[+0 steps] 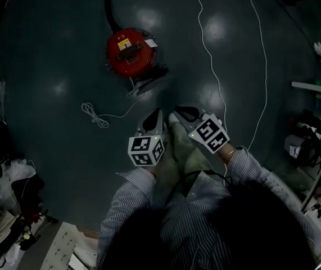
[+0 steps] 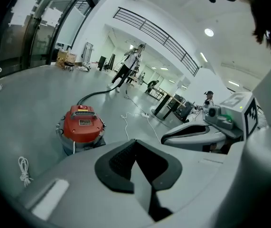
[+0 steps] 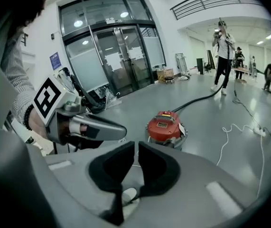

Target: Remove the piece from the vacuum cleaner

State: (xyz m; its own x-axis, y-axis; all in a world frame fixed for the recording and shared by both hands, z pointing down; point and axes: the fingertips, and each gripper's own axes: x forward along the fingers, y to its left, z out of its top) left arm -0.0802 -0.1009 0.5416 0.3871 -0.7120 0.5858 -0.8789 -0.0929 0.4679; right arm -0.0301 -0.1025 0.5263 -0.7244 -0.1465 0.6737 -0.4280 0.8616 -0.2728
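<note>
Red drum-shaped vacuum cleaner [image 1: 131, 50] upright on the glossy grey floor [image 1: 48, 66], well ahead of both claws and untouched. Thick black hose [image 1: 109, 7] leaving its far side and trailing off towards a standing person [image 3: 223, 37]. Piece to be removed not identifiable from here; possibly the hose, possibly the dark fitting at the near foot of the drum. Left claw [image 1: 156, 117] fully closed on nothing. Right claw [image 1: 178, 113] all but closed, a hairline slit between the pads, likewise empty. Both held side by side, pointed at the cleaner.

Likely faults, as judged:
1. Arrival with claws unopened, hence a push against the drum instead of a grip.
2. A one-sided pull on the piece without the other claw bracing the body, hence tipping or sliding across the smooth floor.
3. Snagging of a foot or claw on the thin white cord [image 1: 95, 115] coiled near the cleaner, or on the long white cable [image 1: 211, 55] at the right.
4. A tug on the hose carried through to the person at its far end.
</note>
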